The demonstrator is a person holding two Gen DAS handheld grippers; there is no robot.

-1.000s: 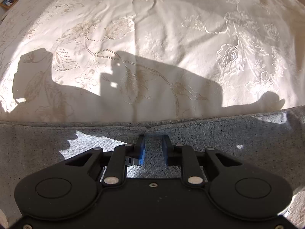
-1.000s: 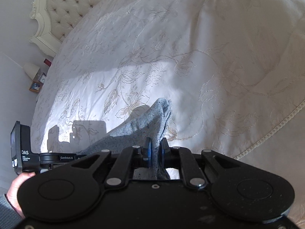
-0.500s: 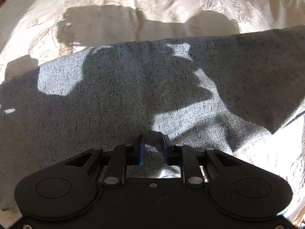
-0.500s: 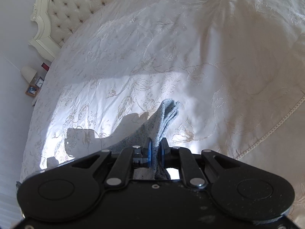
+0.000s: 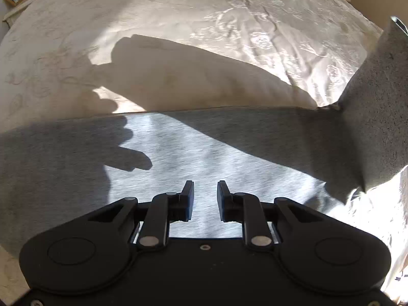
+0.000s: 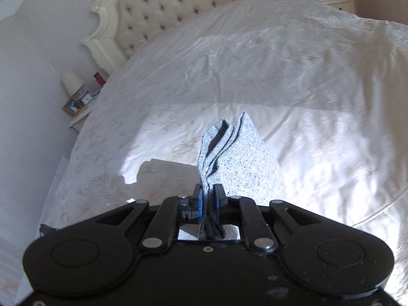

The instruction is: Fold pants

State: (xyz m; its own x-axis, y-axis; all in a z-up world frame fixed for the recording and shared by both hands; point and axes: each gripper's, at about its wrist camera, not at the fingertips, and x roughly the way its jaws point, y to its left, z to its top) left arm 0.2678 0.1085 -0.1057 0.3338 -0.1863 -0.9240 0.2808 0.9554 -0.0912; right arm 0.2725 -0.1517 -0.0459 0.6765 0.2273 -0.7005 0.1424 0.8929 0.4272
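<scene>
Lying flat under the parted left gripper (image 5: 205, 199), grey pants (image 5: 229, 142) bunch in the clamped right gripper (image 6: 207, 199).

bedspread (image 5: 178, 25) beyond pants (image 5: 204, 148) lies open; raised pants end (image 5: 377, 107) blocks the right side

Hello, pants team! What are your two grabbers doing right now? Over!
Left gripper open, empty, above flat grey knit pants. Right gripper shut on bunched pants end, lifted off white embroidered bedspread. Nothing in the way.
</scene>
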